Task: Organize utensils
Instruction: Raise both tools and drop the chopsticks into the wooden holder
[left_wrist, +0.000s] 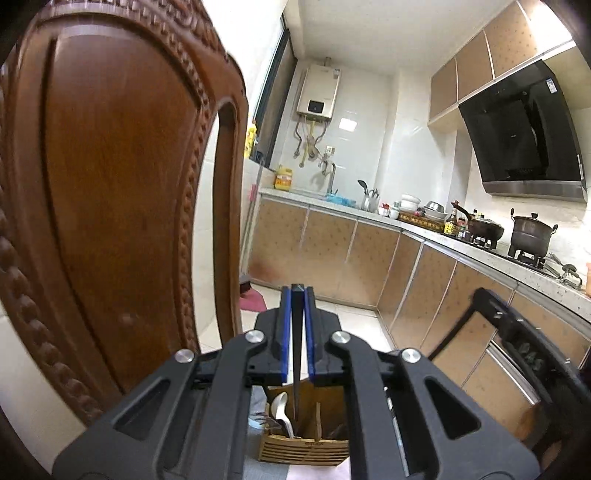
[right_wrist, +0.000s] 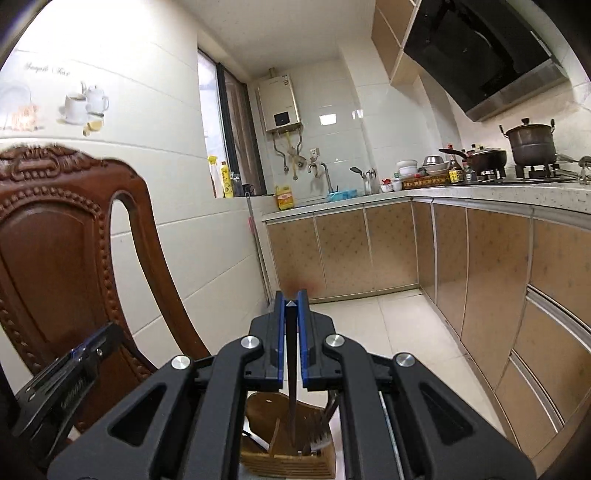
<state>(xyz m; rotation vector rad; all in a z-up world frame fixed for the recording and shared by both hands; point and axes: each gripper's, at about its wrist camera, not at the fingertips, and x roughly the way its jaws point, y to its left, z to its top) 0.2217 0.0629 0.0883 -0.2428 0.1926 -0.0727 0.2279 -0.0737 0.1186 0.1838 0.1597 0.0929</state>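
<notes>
My left gripper (left_wrist: 297, 291) is shut on a dark chopstick (left_wrist: 296, 354) that hangs down into a wooden slatted utensil holder (left_wrist: 304, 448). A white spoon (left_wrist: 281, 410) and other utensils stand in the holder's left compartment. My right gripper (right_wrist: 291, 297) is shut on a second dark chopstick (right_wrist: 291, 373), whose lower end reaches into the same holder (right_wrist: 286, 465). The right gripper's body shows at the right of the left wrist view (left_wrist: 517, 332). The left gripper's body shows at the lower left of the right wrist view (right_wrist: 70, 373).
A carved wooden chair back (left_wrist: 122, 206) stands close on the left, also in the right wrist view (right_wrist: 62, 251). A wooden stool (right_wrist: 280, 410) is behind the holder. The kitchen counter (right_wrist: 498, 190) with pots and dishes runs along the right, cabinets below it.
</notes>
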